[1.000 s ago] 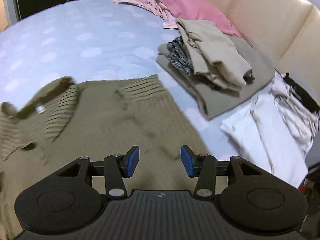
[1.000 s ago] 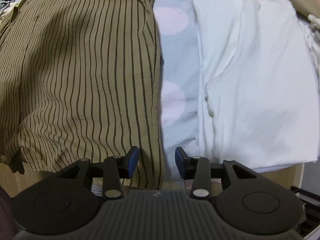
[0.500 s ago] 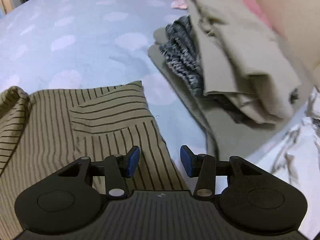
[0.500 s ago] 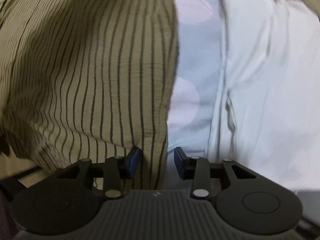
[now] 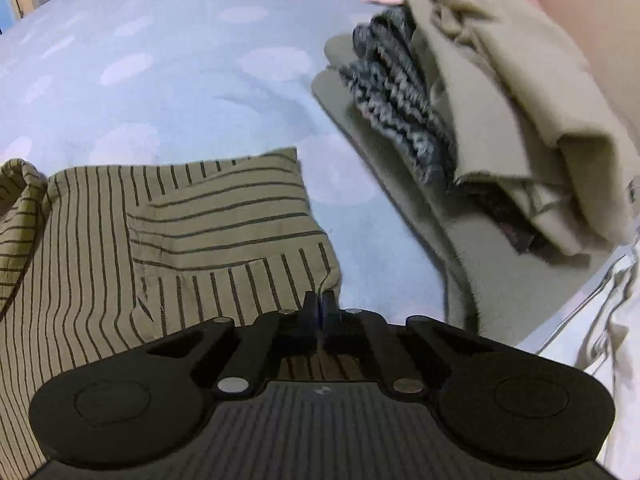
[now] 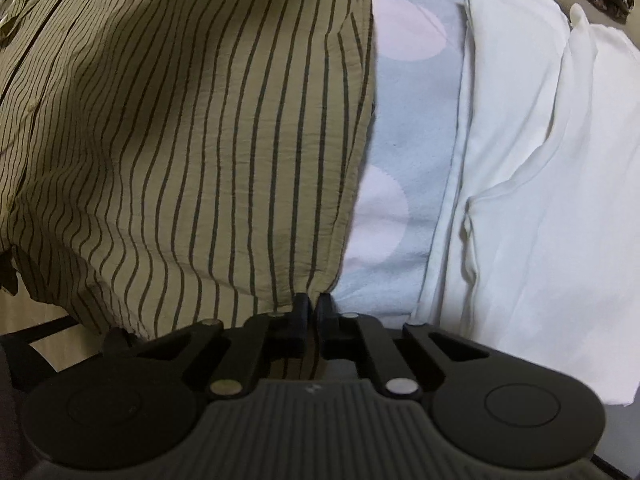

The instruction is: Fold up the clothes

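- The striped shirt (image 5: 168, 240) lies flat on the dotted bed sheet (image 5: 180, 80).
- The left tool (image 5: 319, 305) pinches the shirt's edge.
- The right tool (image 6: 313, 307) pinches the shirt's hem.
- A white garment (image 6: 540, 180) lies right of the shirt.

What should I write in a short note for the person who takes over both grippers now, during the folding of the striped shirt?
Left gripper: shut on the right edge of the striped shirt.
Right gripper: shut on the same shirt's edge, near its bottom corner.
Shirt lies spread on the dotted bedsheet; white garment and a clothes pile lie to its right.
Done: both grips taken.
Left: probably fold this side over, then finish the folding.
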The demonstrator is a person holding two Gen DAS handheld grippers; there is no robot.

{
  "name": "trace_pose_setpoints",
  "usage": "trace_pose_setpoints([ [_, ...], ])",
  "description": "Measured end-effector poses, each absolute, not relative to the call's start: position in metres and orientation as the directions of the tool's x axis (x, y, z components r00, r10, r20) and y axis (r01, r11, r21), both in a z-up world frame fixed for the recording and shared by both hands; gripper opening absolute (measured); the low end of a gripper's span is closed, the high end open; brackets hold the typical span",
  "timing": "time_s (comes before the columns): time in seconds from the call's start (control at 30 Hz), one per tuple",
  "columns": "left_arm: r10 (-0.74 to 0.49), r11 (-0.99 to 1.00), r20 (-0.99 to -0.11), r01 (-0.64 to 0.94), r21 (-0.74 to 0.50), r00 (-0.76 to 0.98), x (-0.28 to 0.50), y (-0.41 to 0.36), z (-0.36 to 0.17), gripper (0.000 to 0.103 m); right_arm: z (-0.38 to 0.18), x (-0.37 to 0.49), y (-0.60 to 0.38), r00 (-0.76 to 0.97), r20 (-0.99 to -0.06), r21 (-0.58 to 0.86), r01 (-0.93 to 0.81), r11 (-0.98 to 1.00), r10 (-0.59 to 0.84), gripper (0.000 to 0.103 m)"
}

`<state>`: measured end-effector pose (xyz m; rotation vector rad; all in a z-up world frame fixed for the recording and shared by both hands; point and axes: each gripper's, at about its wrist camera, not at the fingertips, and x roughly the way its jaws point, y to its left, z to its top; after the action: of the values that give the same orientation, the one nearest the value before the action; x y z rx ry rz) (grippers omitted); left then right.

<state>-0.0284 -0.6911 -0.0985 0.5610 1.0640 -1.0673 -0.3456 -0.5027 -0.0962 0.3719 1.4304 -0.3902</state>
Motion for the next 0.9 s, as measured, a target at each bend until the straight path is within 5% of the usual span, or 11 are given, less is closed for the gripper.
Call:
trace_pose_setpoints([
  [0.3,-0.503,0.41,-0.86,0.899,-0.152,0.084,-0.014,-0.662,-0.042,0.0,-0.034,-0.341,-0.472,0.176,-0.975,-0.042,0.452,0.891,-0.136,0.002],
  [0.6,-0.654,0.424,-0.756,0.842,-0.335,0.028,0.064,-0.574,0.016,0.0,0.055,-0.281,-0.362,0.382,-0.913,-0.074,0.191,0.979,-0.144,0.002],
  [0.9,-0.741,0.481,-0.672,0.702,-0.525,0.005,0.15,-0.467,-0.011,0.0,0.03,-0.219,-0.294,0.352,-0.936,-0.014,-0.043,0.999,0.002,0.002],
])
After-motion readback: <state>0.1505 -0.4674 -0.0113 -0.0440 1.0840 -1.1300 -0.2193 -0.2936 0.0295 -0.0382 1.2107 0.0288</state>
